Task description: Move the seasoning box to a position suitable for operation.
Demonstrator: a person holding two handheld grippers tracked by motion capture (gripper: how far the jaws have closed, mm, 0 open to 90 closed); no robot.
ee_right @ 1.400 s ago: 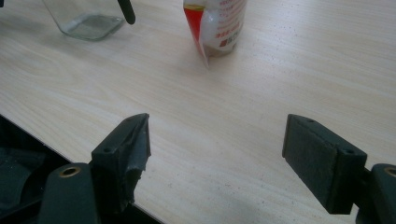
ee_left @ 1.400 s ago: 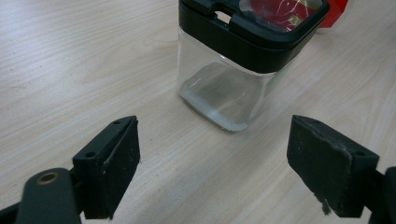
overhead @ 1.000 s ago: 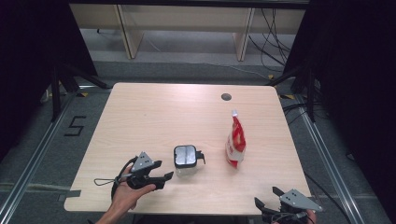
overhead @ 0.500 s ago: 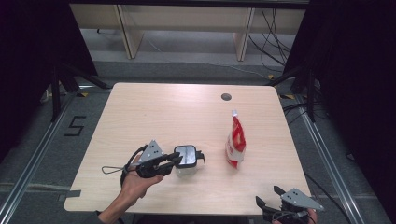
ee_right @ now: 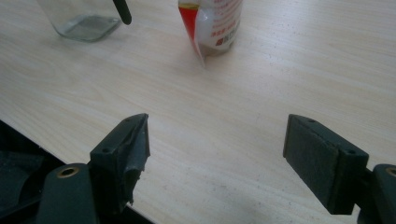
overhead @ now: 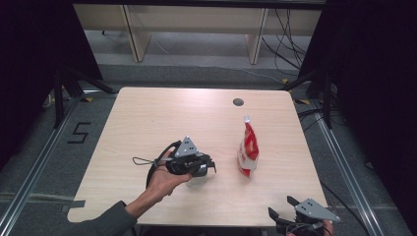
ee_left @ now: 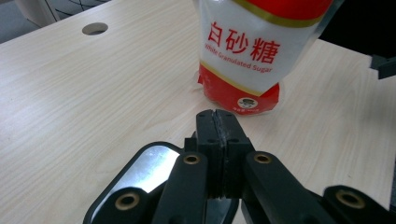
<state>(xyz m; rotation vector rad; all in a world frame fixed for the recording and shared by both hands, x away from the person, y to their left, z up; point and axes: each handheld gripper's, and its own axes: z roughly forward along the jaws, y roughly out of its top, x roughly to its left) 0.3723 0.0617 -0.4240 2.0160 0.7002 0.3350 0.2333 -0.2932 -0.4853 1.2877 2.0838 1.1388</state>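
Left gripper [overhead: 208, 165] changed since a second ago: it was parked at 8 o'clock of the glass jar [overhead: 197, 180] with its jaws apart, and now it's up and across, sitting right over the jar's top, pointing toward 3 o'clock. Its jaws have just closed. In the left gripper view the pads [ee_left: 208, 133] meet face to face with no visible gap, just above the jar's lid [ee_left: 148, 173], which is shiny metal with a black rim. Can't tell if a thin tab or clasp of the lid is pinched between them; nothing thick is. The jar hasn't shifted: it stands on the table [overhead: 147, 113] at about 6 o'clock from table centre, with its base seen in the right gripper view [ee_right: 84, 19]. The sugar bag [overhead: 247, 147] stands upright at 3 o'clock of the jar, near but apart from it, and looms ahead in the left gripper view [ee_left: 252, 51]. Right gripper [overhead: 280, 206] is unchanged at the table's 5 o'clock edge, jaws wide apart and empty [ee_right: 217, 140]. Likely meaning: the left has just gone for the lid, so opening the jar is only starting. Lid still on, bag untouched.
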